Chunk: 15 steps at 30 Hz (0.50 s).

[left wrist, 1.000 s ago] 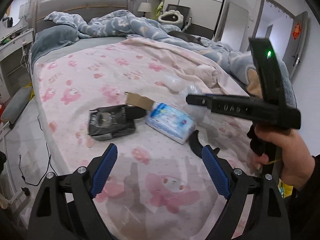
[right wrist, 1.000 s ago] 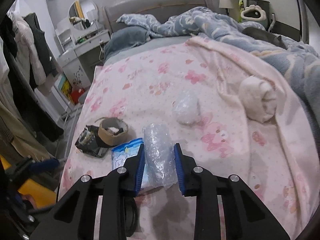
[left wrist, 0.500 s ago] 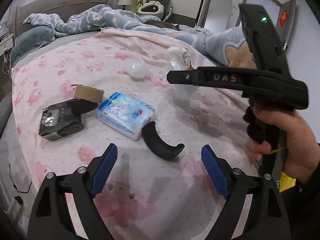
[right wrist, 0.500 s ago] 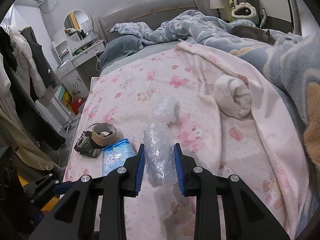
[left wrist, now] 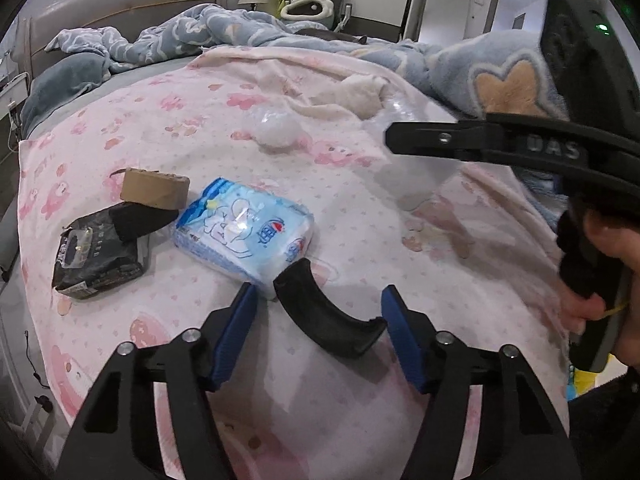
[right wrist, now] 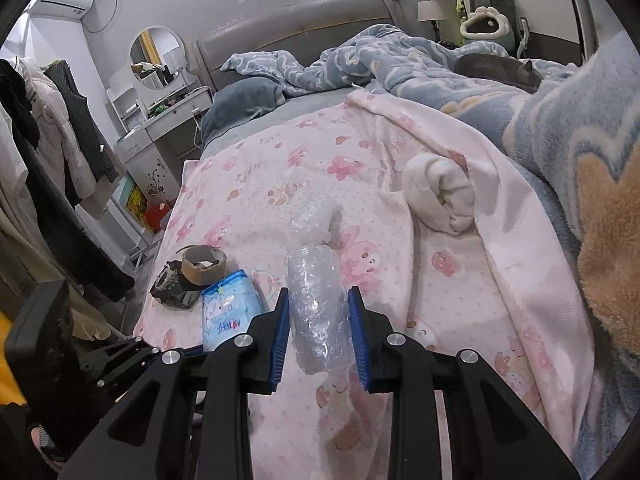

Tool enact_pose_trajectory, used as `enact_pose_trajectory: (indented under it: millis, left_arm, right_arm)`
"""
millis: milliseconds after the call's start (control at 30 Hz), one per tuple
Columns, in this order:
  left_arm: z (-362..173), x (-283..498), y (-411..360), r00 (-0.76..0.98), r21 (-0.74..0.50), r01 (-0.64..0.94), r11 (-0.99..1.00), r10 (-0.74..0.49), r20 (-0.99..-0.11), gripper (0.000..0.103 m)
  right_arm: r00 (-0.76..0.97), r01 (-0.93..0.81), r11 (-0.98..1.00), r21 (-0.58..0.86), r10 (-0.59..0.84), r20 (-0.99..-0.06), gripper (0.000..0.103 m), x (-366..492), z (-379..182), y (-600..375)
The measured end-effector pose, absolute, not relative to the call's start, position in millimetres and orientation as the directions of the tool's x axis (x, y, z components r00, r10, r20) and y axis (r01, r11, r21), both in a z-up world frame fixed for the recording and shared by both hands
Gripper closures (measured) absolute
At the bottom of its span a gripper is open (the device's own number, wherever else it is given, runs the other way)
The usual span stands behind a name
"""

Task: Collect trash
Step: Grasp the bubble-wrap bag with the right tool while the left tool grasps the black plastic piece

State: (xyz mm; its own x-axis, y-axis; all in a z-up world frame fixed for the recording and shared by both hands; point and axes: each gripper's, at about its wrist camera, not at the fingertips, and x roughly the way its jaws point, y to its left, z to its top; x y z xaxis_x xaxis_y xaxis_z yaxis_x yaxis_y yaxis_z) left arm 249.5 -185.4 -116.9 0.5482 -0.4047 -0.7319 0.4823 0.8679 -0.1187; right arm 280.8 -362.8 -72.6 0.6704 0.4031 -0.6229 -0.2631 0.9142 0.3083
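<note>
Since a second earlier my left claw (left wrist: 316, 312) had come down over the bed (left wrist: 360, 208) and its jaws had just been closing around the black curved piece (left wrist: 324, 316), though the pads did not yet press it. That piece lay against the blue tissue pack (left wrist: 244, 232). Beside the pack sat a tape roll (left wrist: 154, 188) on a black packet (left wrist: 98, 256). My right claw (right wrist: 318, 326) gripped a bubble-wrap roll (right wrist: 318, 308) above the bed.
</note>
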Motion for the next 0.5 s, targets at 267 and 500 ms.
enact_pose_trajectory:
  millis: [267, 500]
  left_arm:
    - [-117, 250, -187, 0.572, -0.098, 0.471, 0.877, -0.388, -0.723, 0.059]
    - [-108, 247, -178, 0.586, -0.104, 0.458, 0.883, -0.388, -0.712, 0.063]
  right_arm:
    - [0.664, -0.255, 0.918, 0.305, 0.396, -0.634, 0.074, 279, -75, -368]
    - [0.668, -0.271, 0.913, 0.304, 0.406, -0.624, 0.074, 278, -67, -358]
